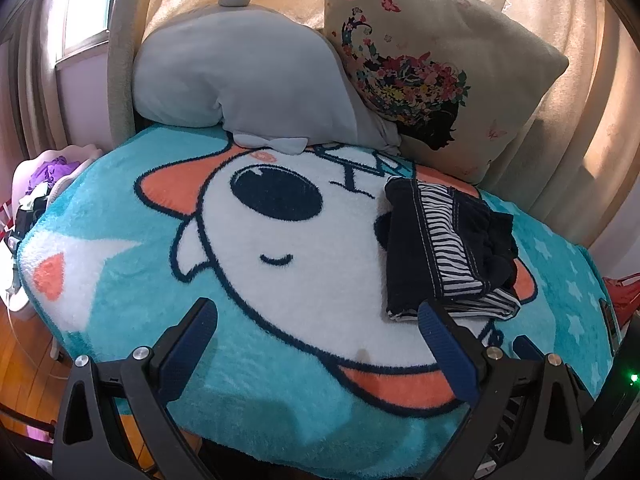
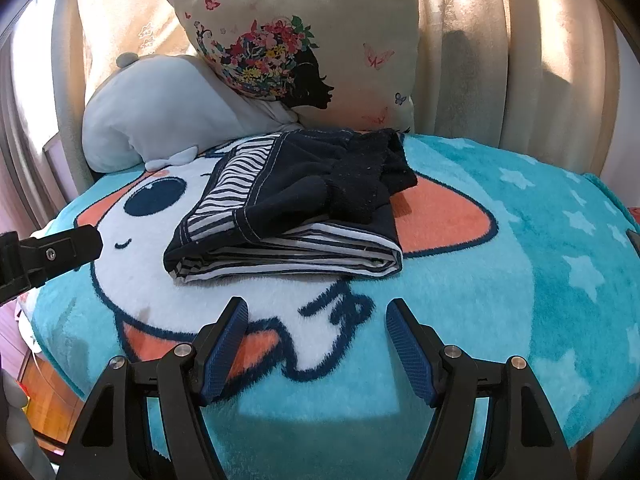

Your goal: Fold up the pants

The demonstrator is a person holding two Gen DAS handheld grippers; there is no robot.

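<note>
The pants [image 2: 288, 204] are dark navy with a black-and-white striped lining, folded into a compact stack on the teal cartoon blanket [image 2: 500, 272]. In the left wrist view the pants [image 1: 444, 248] lie to the right, just beyond the right finger. My left gripper [image 1: 316, 316] is open and empty, low over the blanket. My right gripper [image 2: 316, 316] is open and empty, a short way in front of the folded stack. The left gripper's finger [image 2: 60, 252] shows at the left edge of the right wrist view.
A grey plush pillow [image 1: 240, 80] and a beige floral cushion [image 1: 432, 68] lean against the curtain at the back. A basket of clothes [image 1: 44, 184] stands at the left beside the blanket's edge. Wooden floor [image 1: 24, 360] shows below left.
</note>
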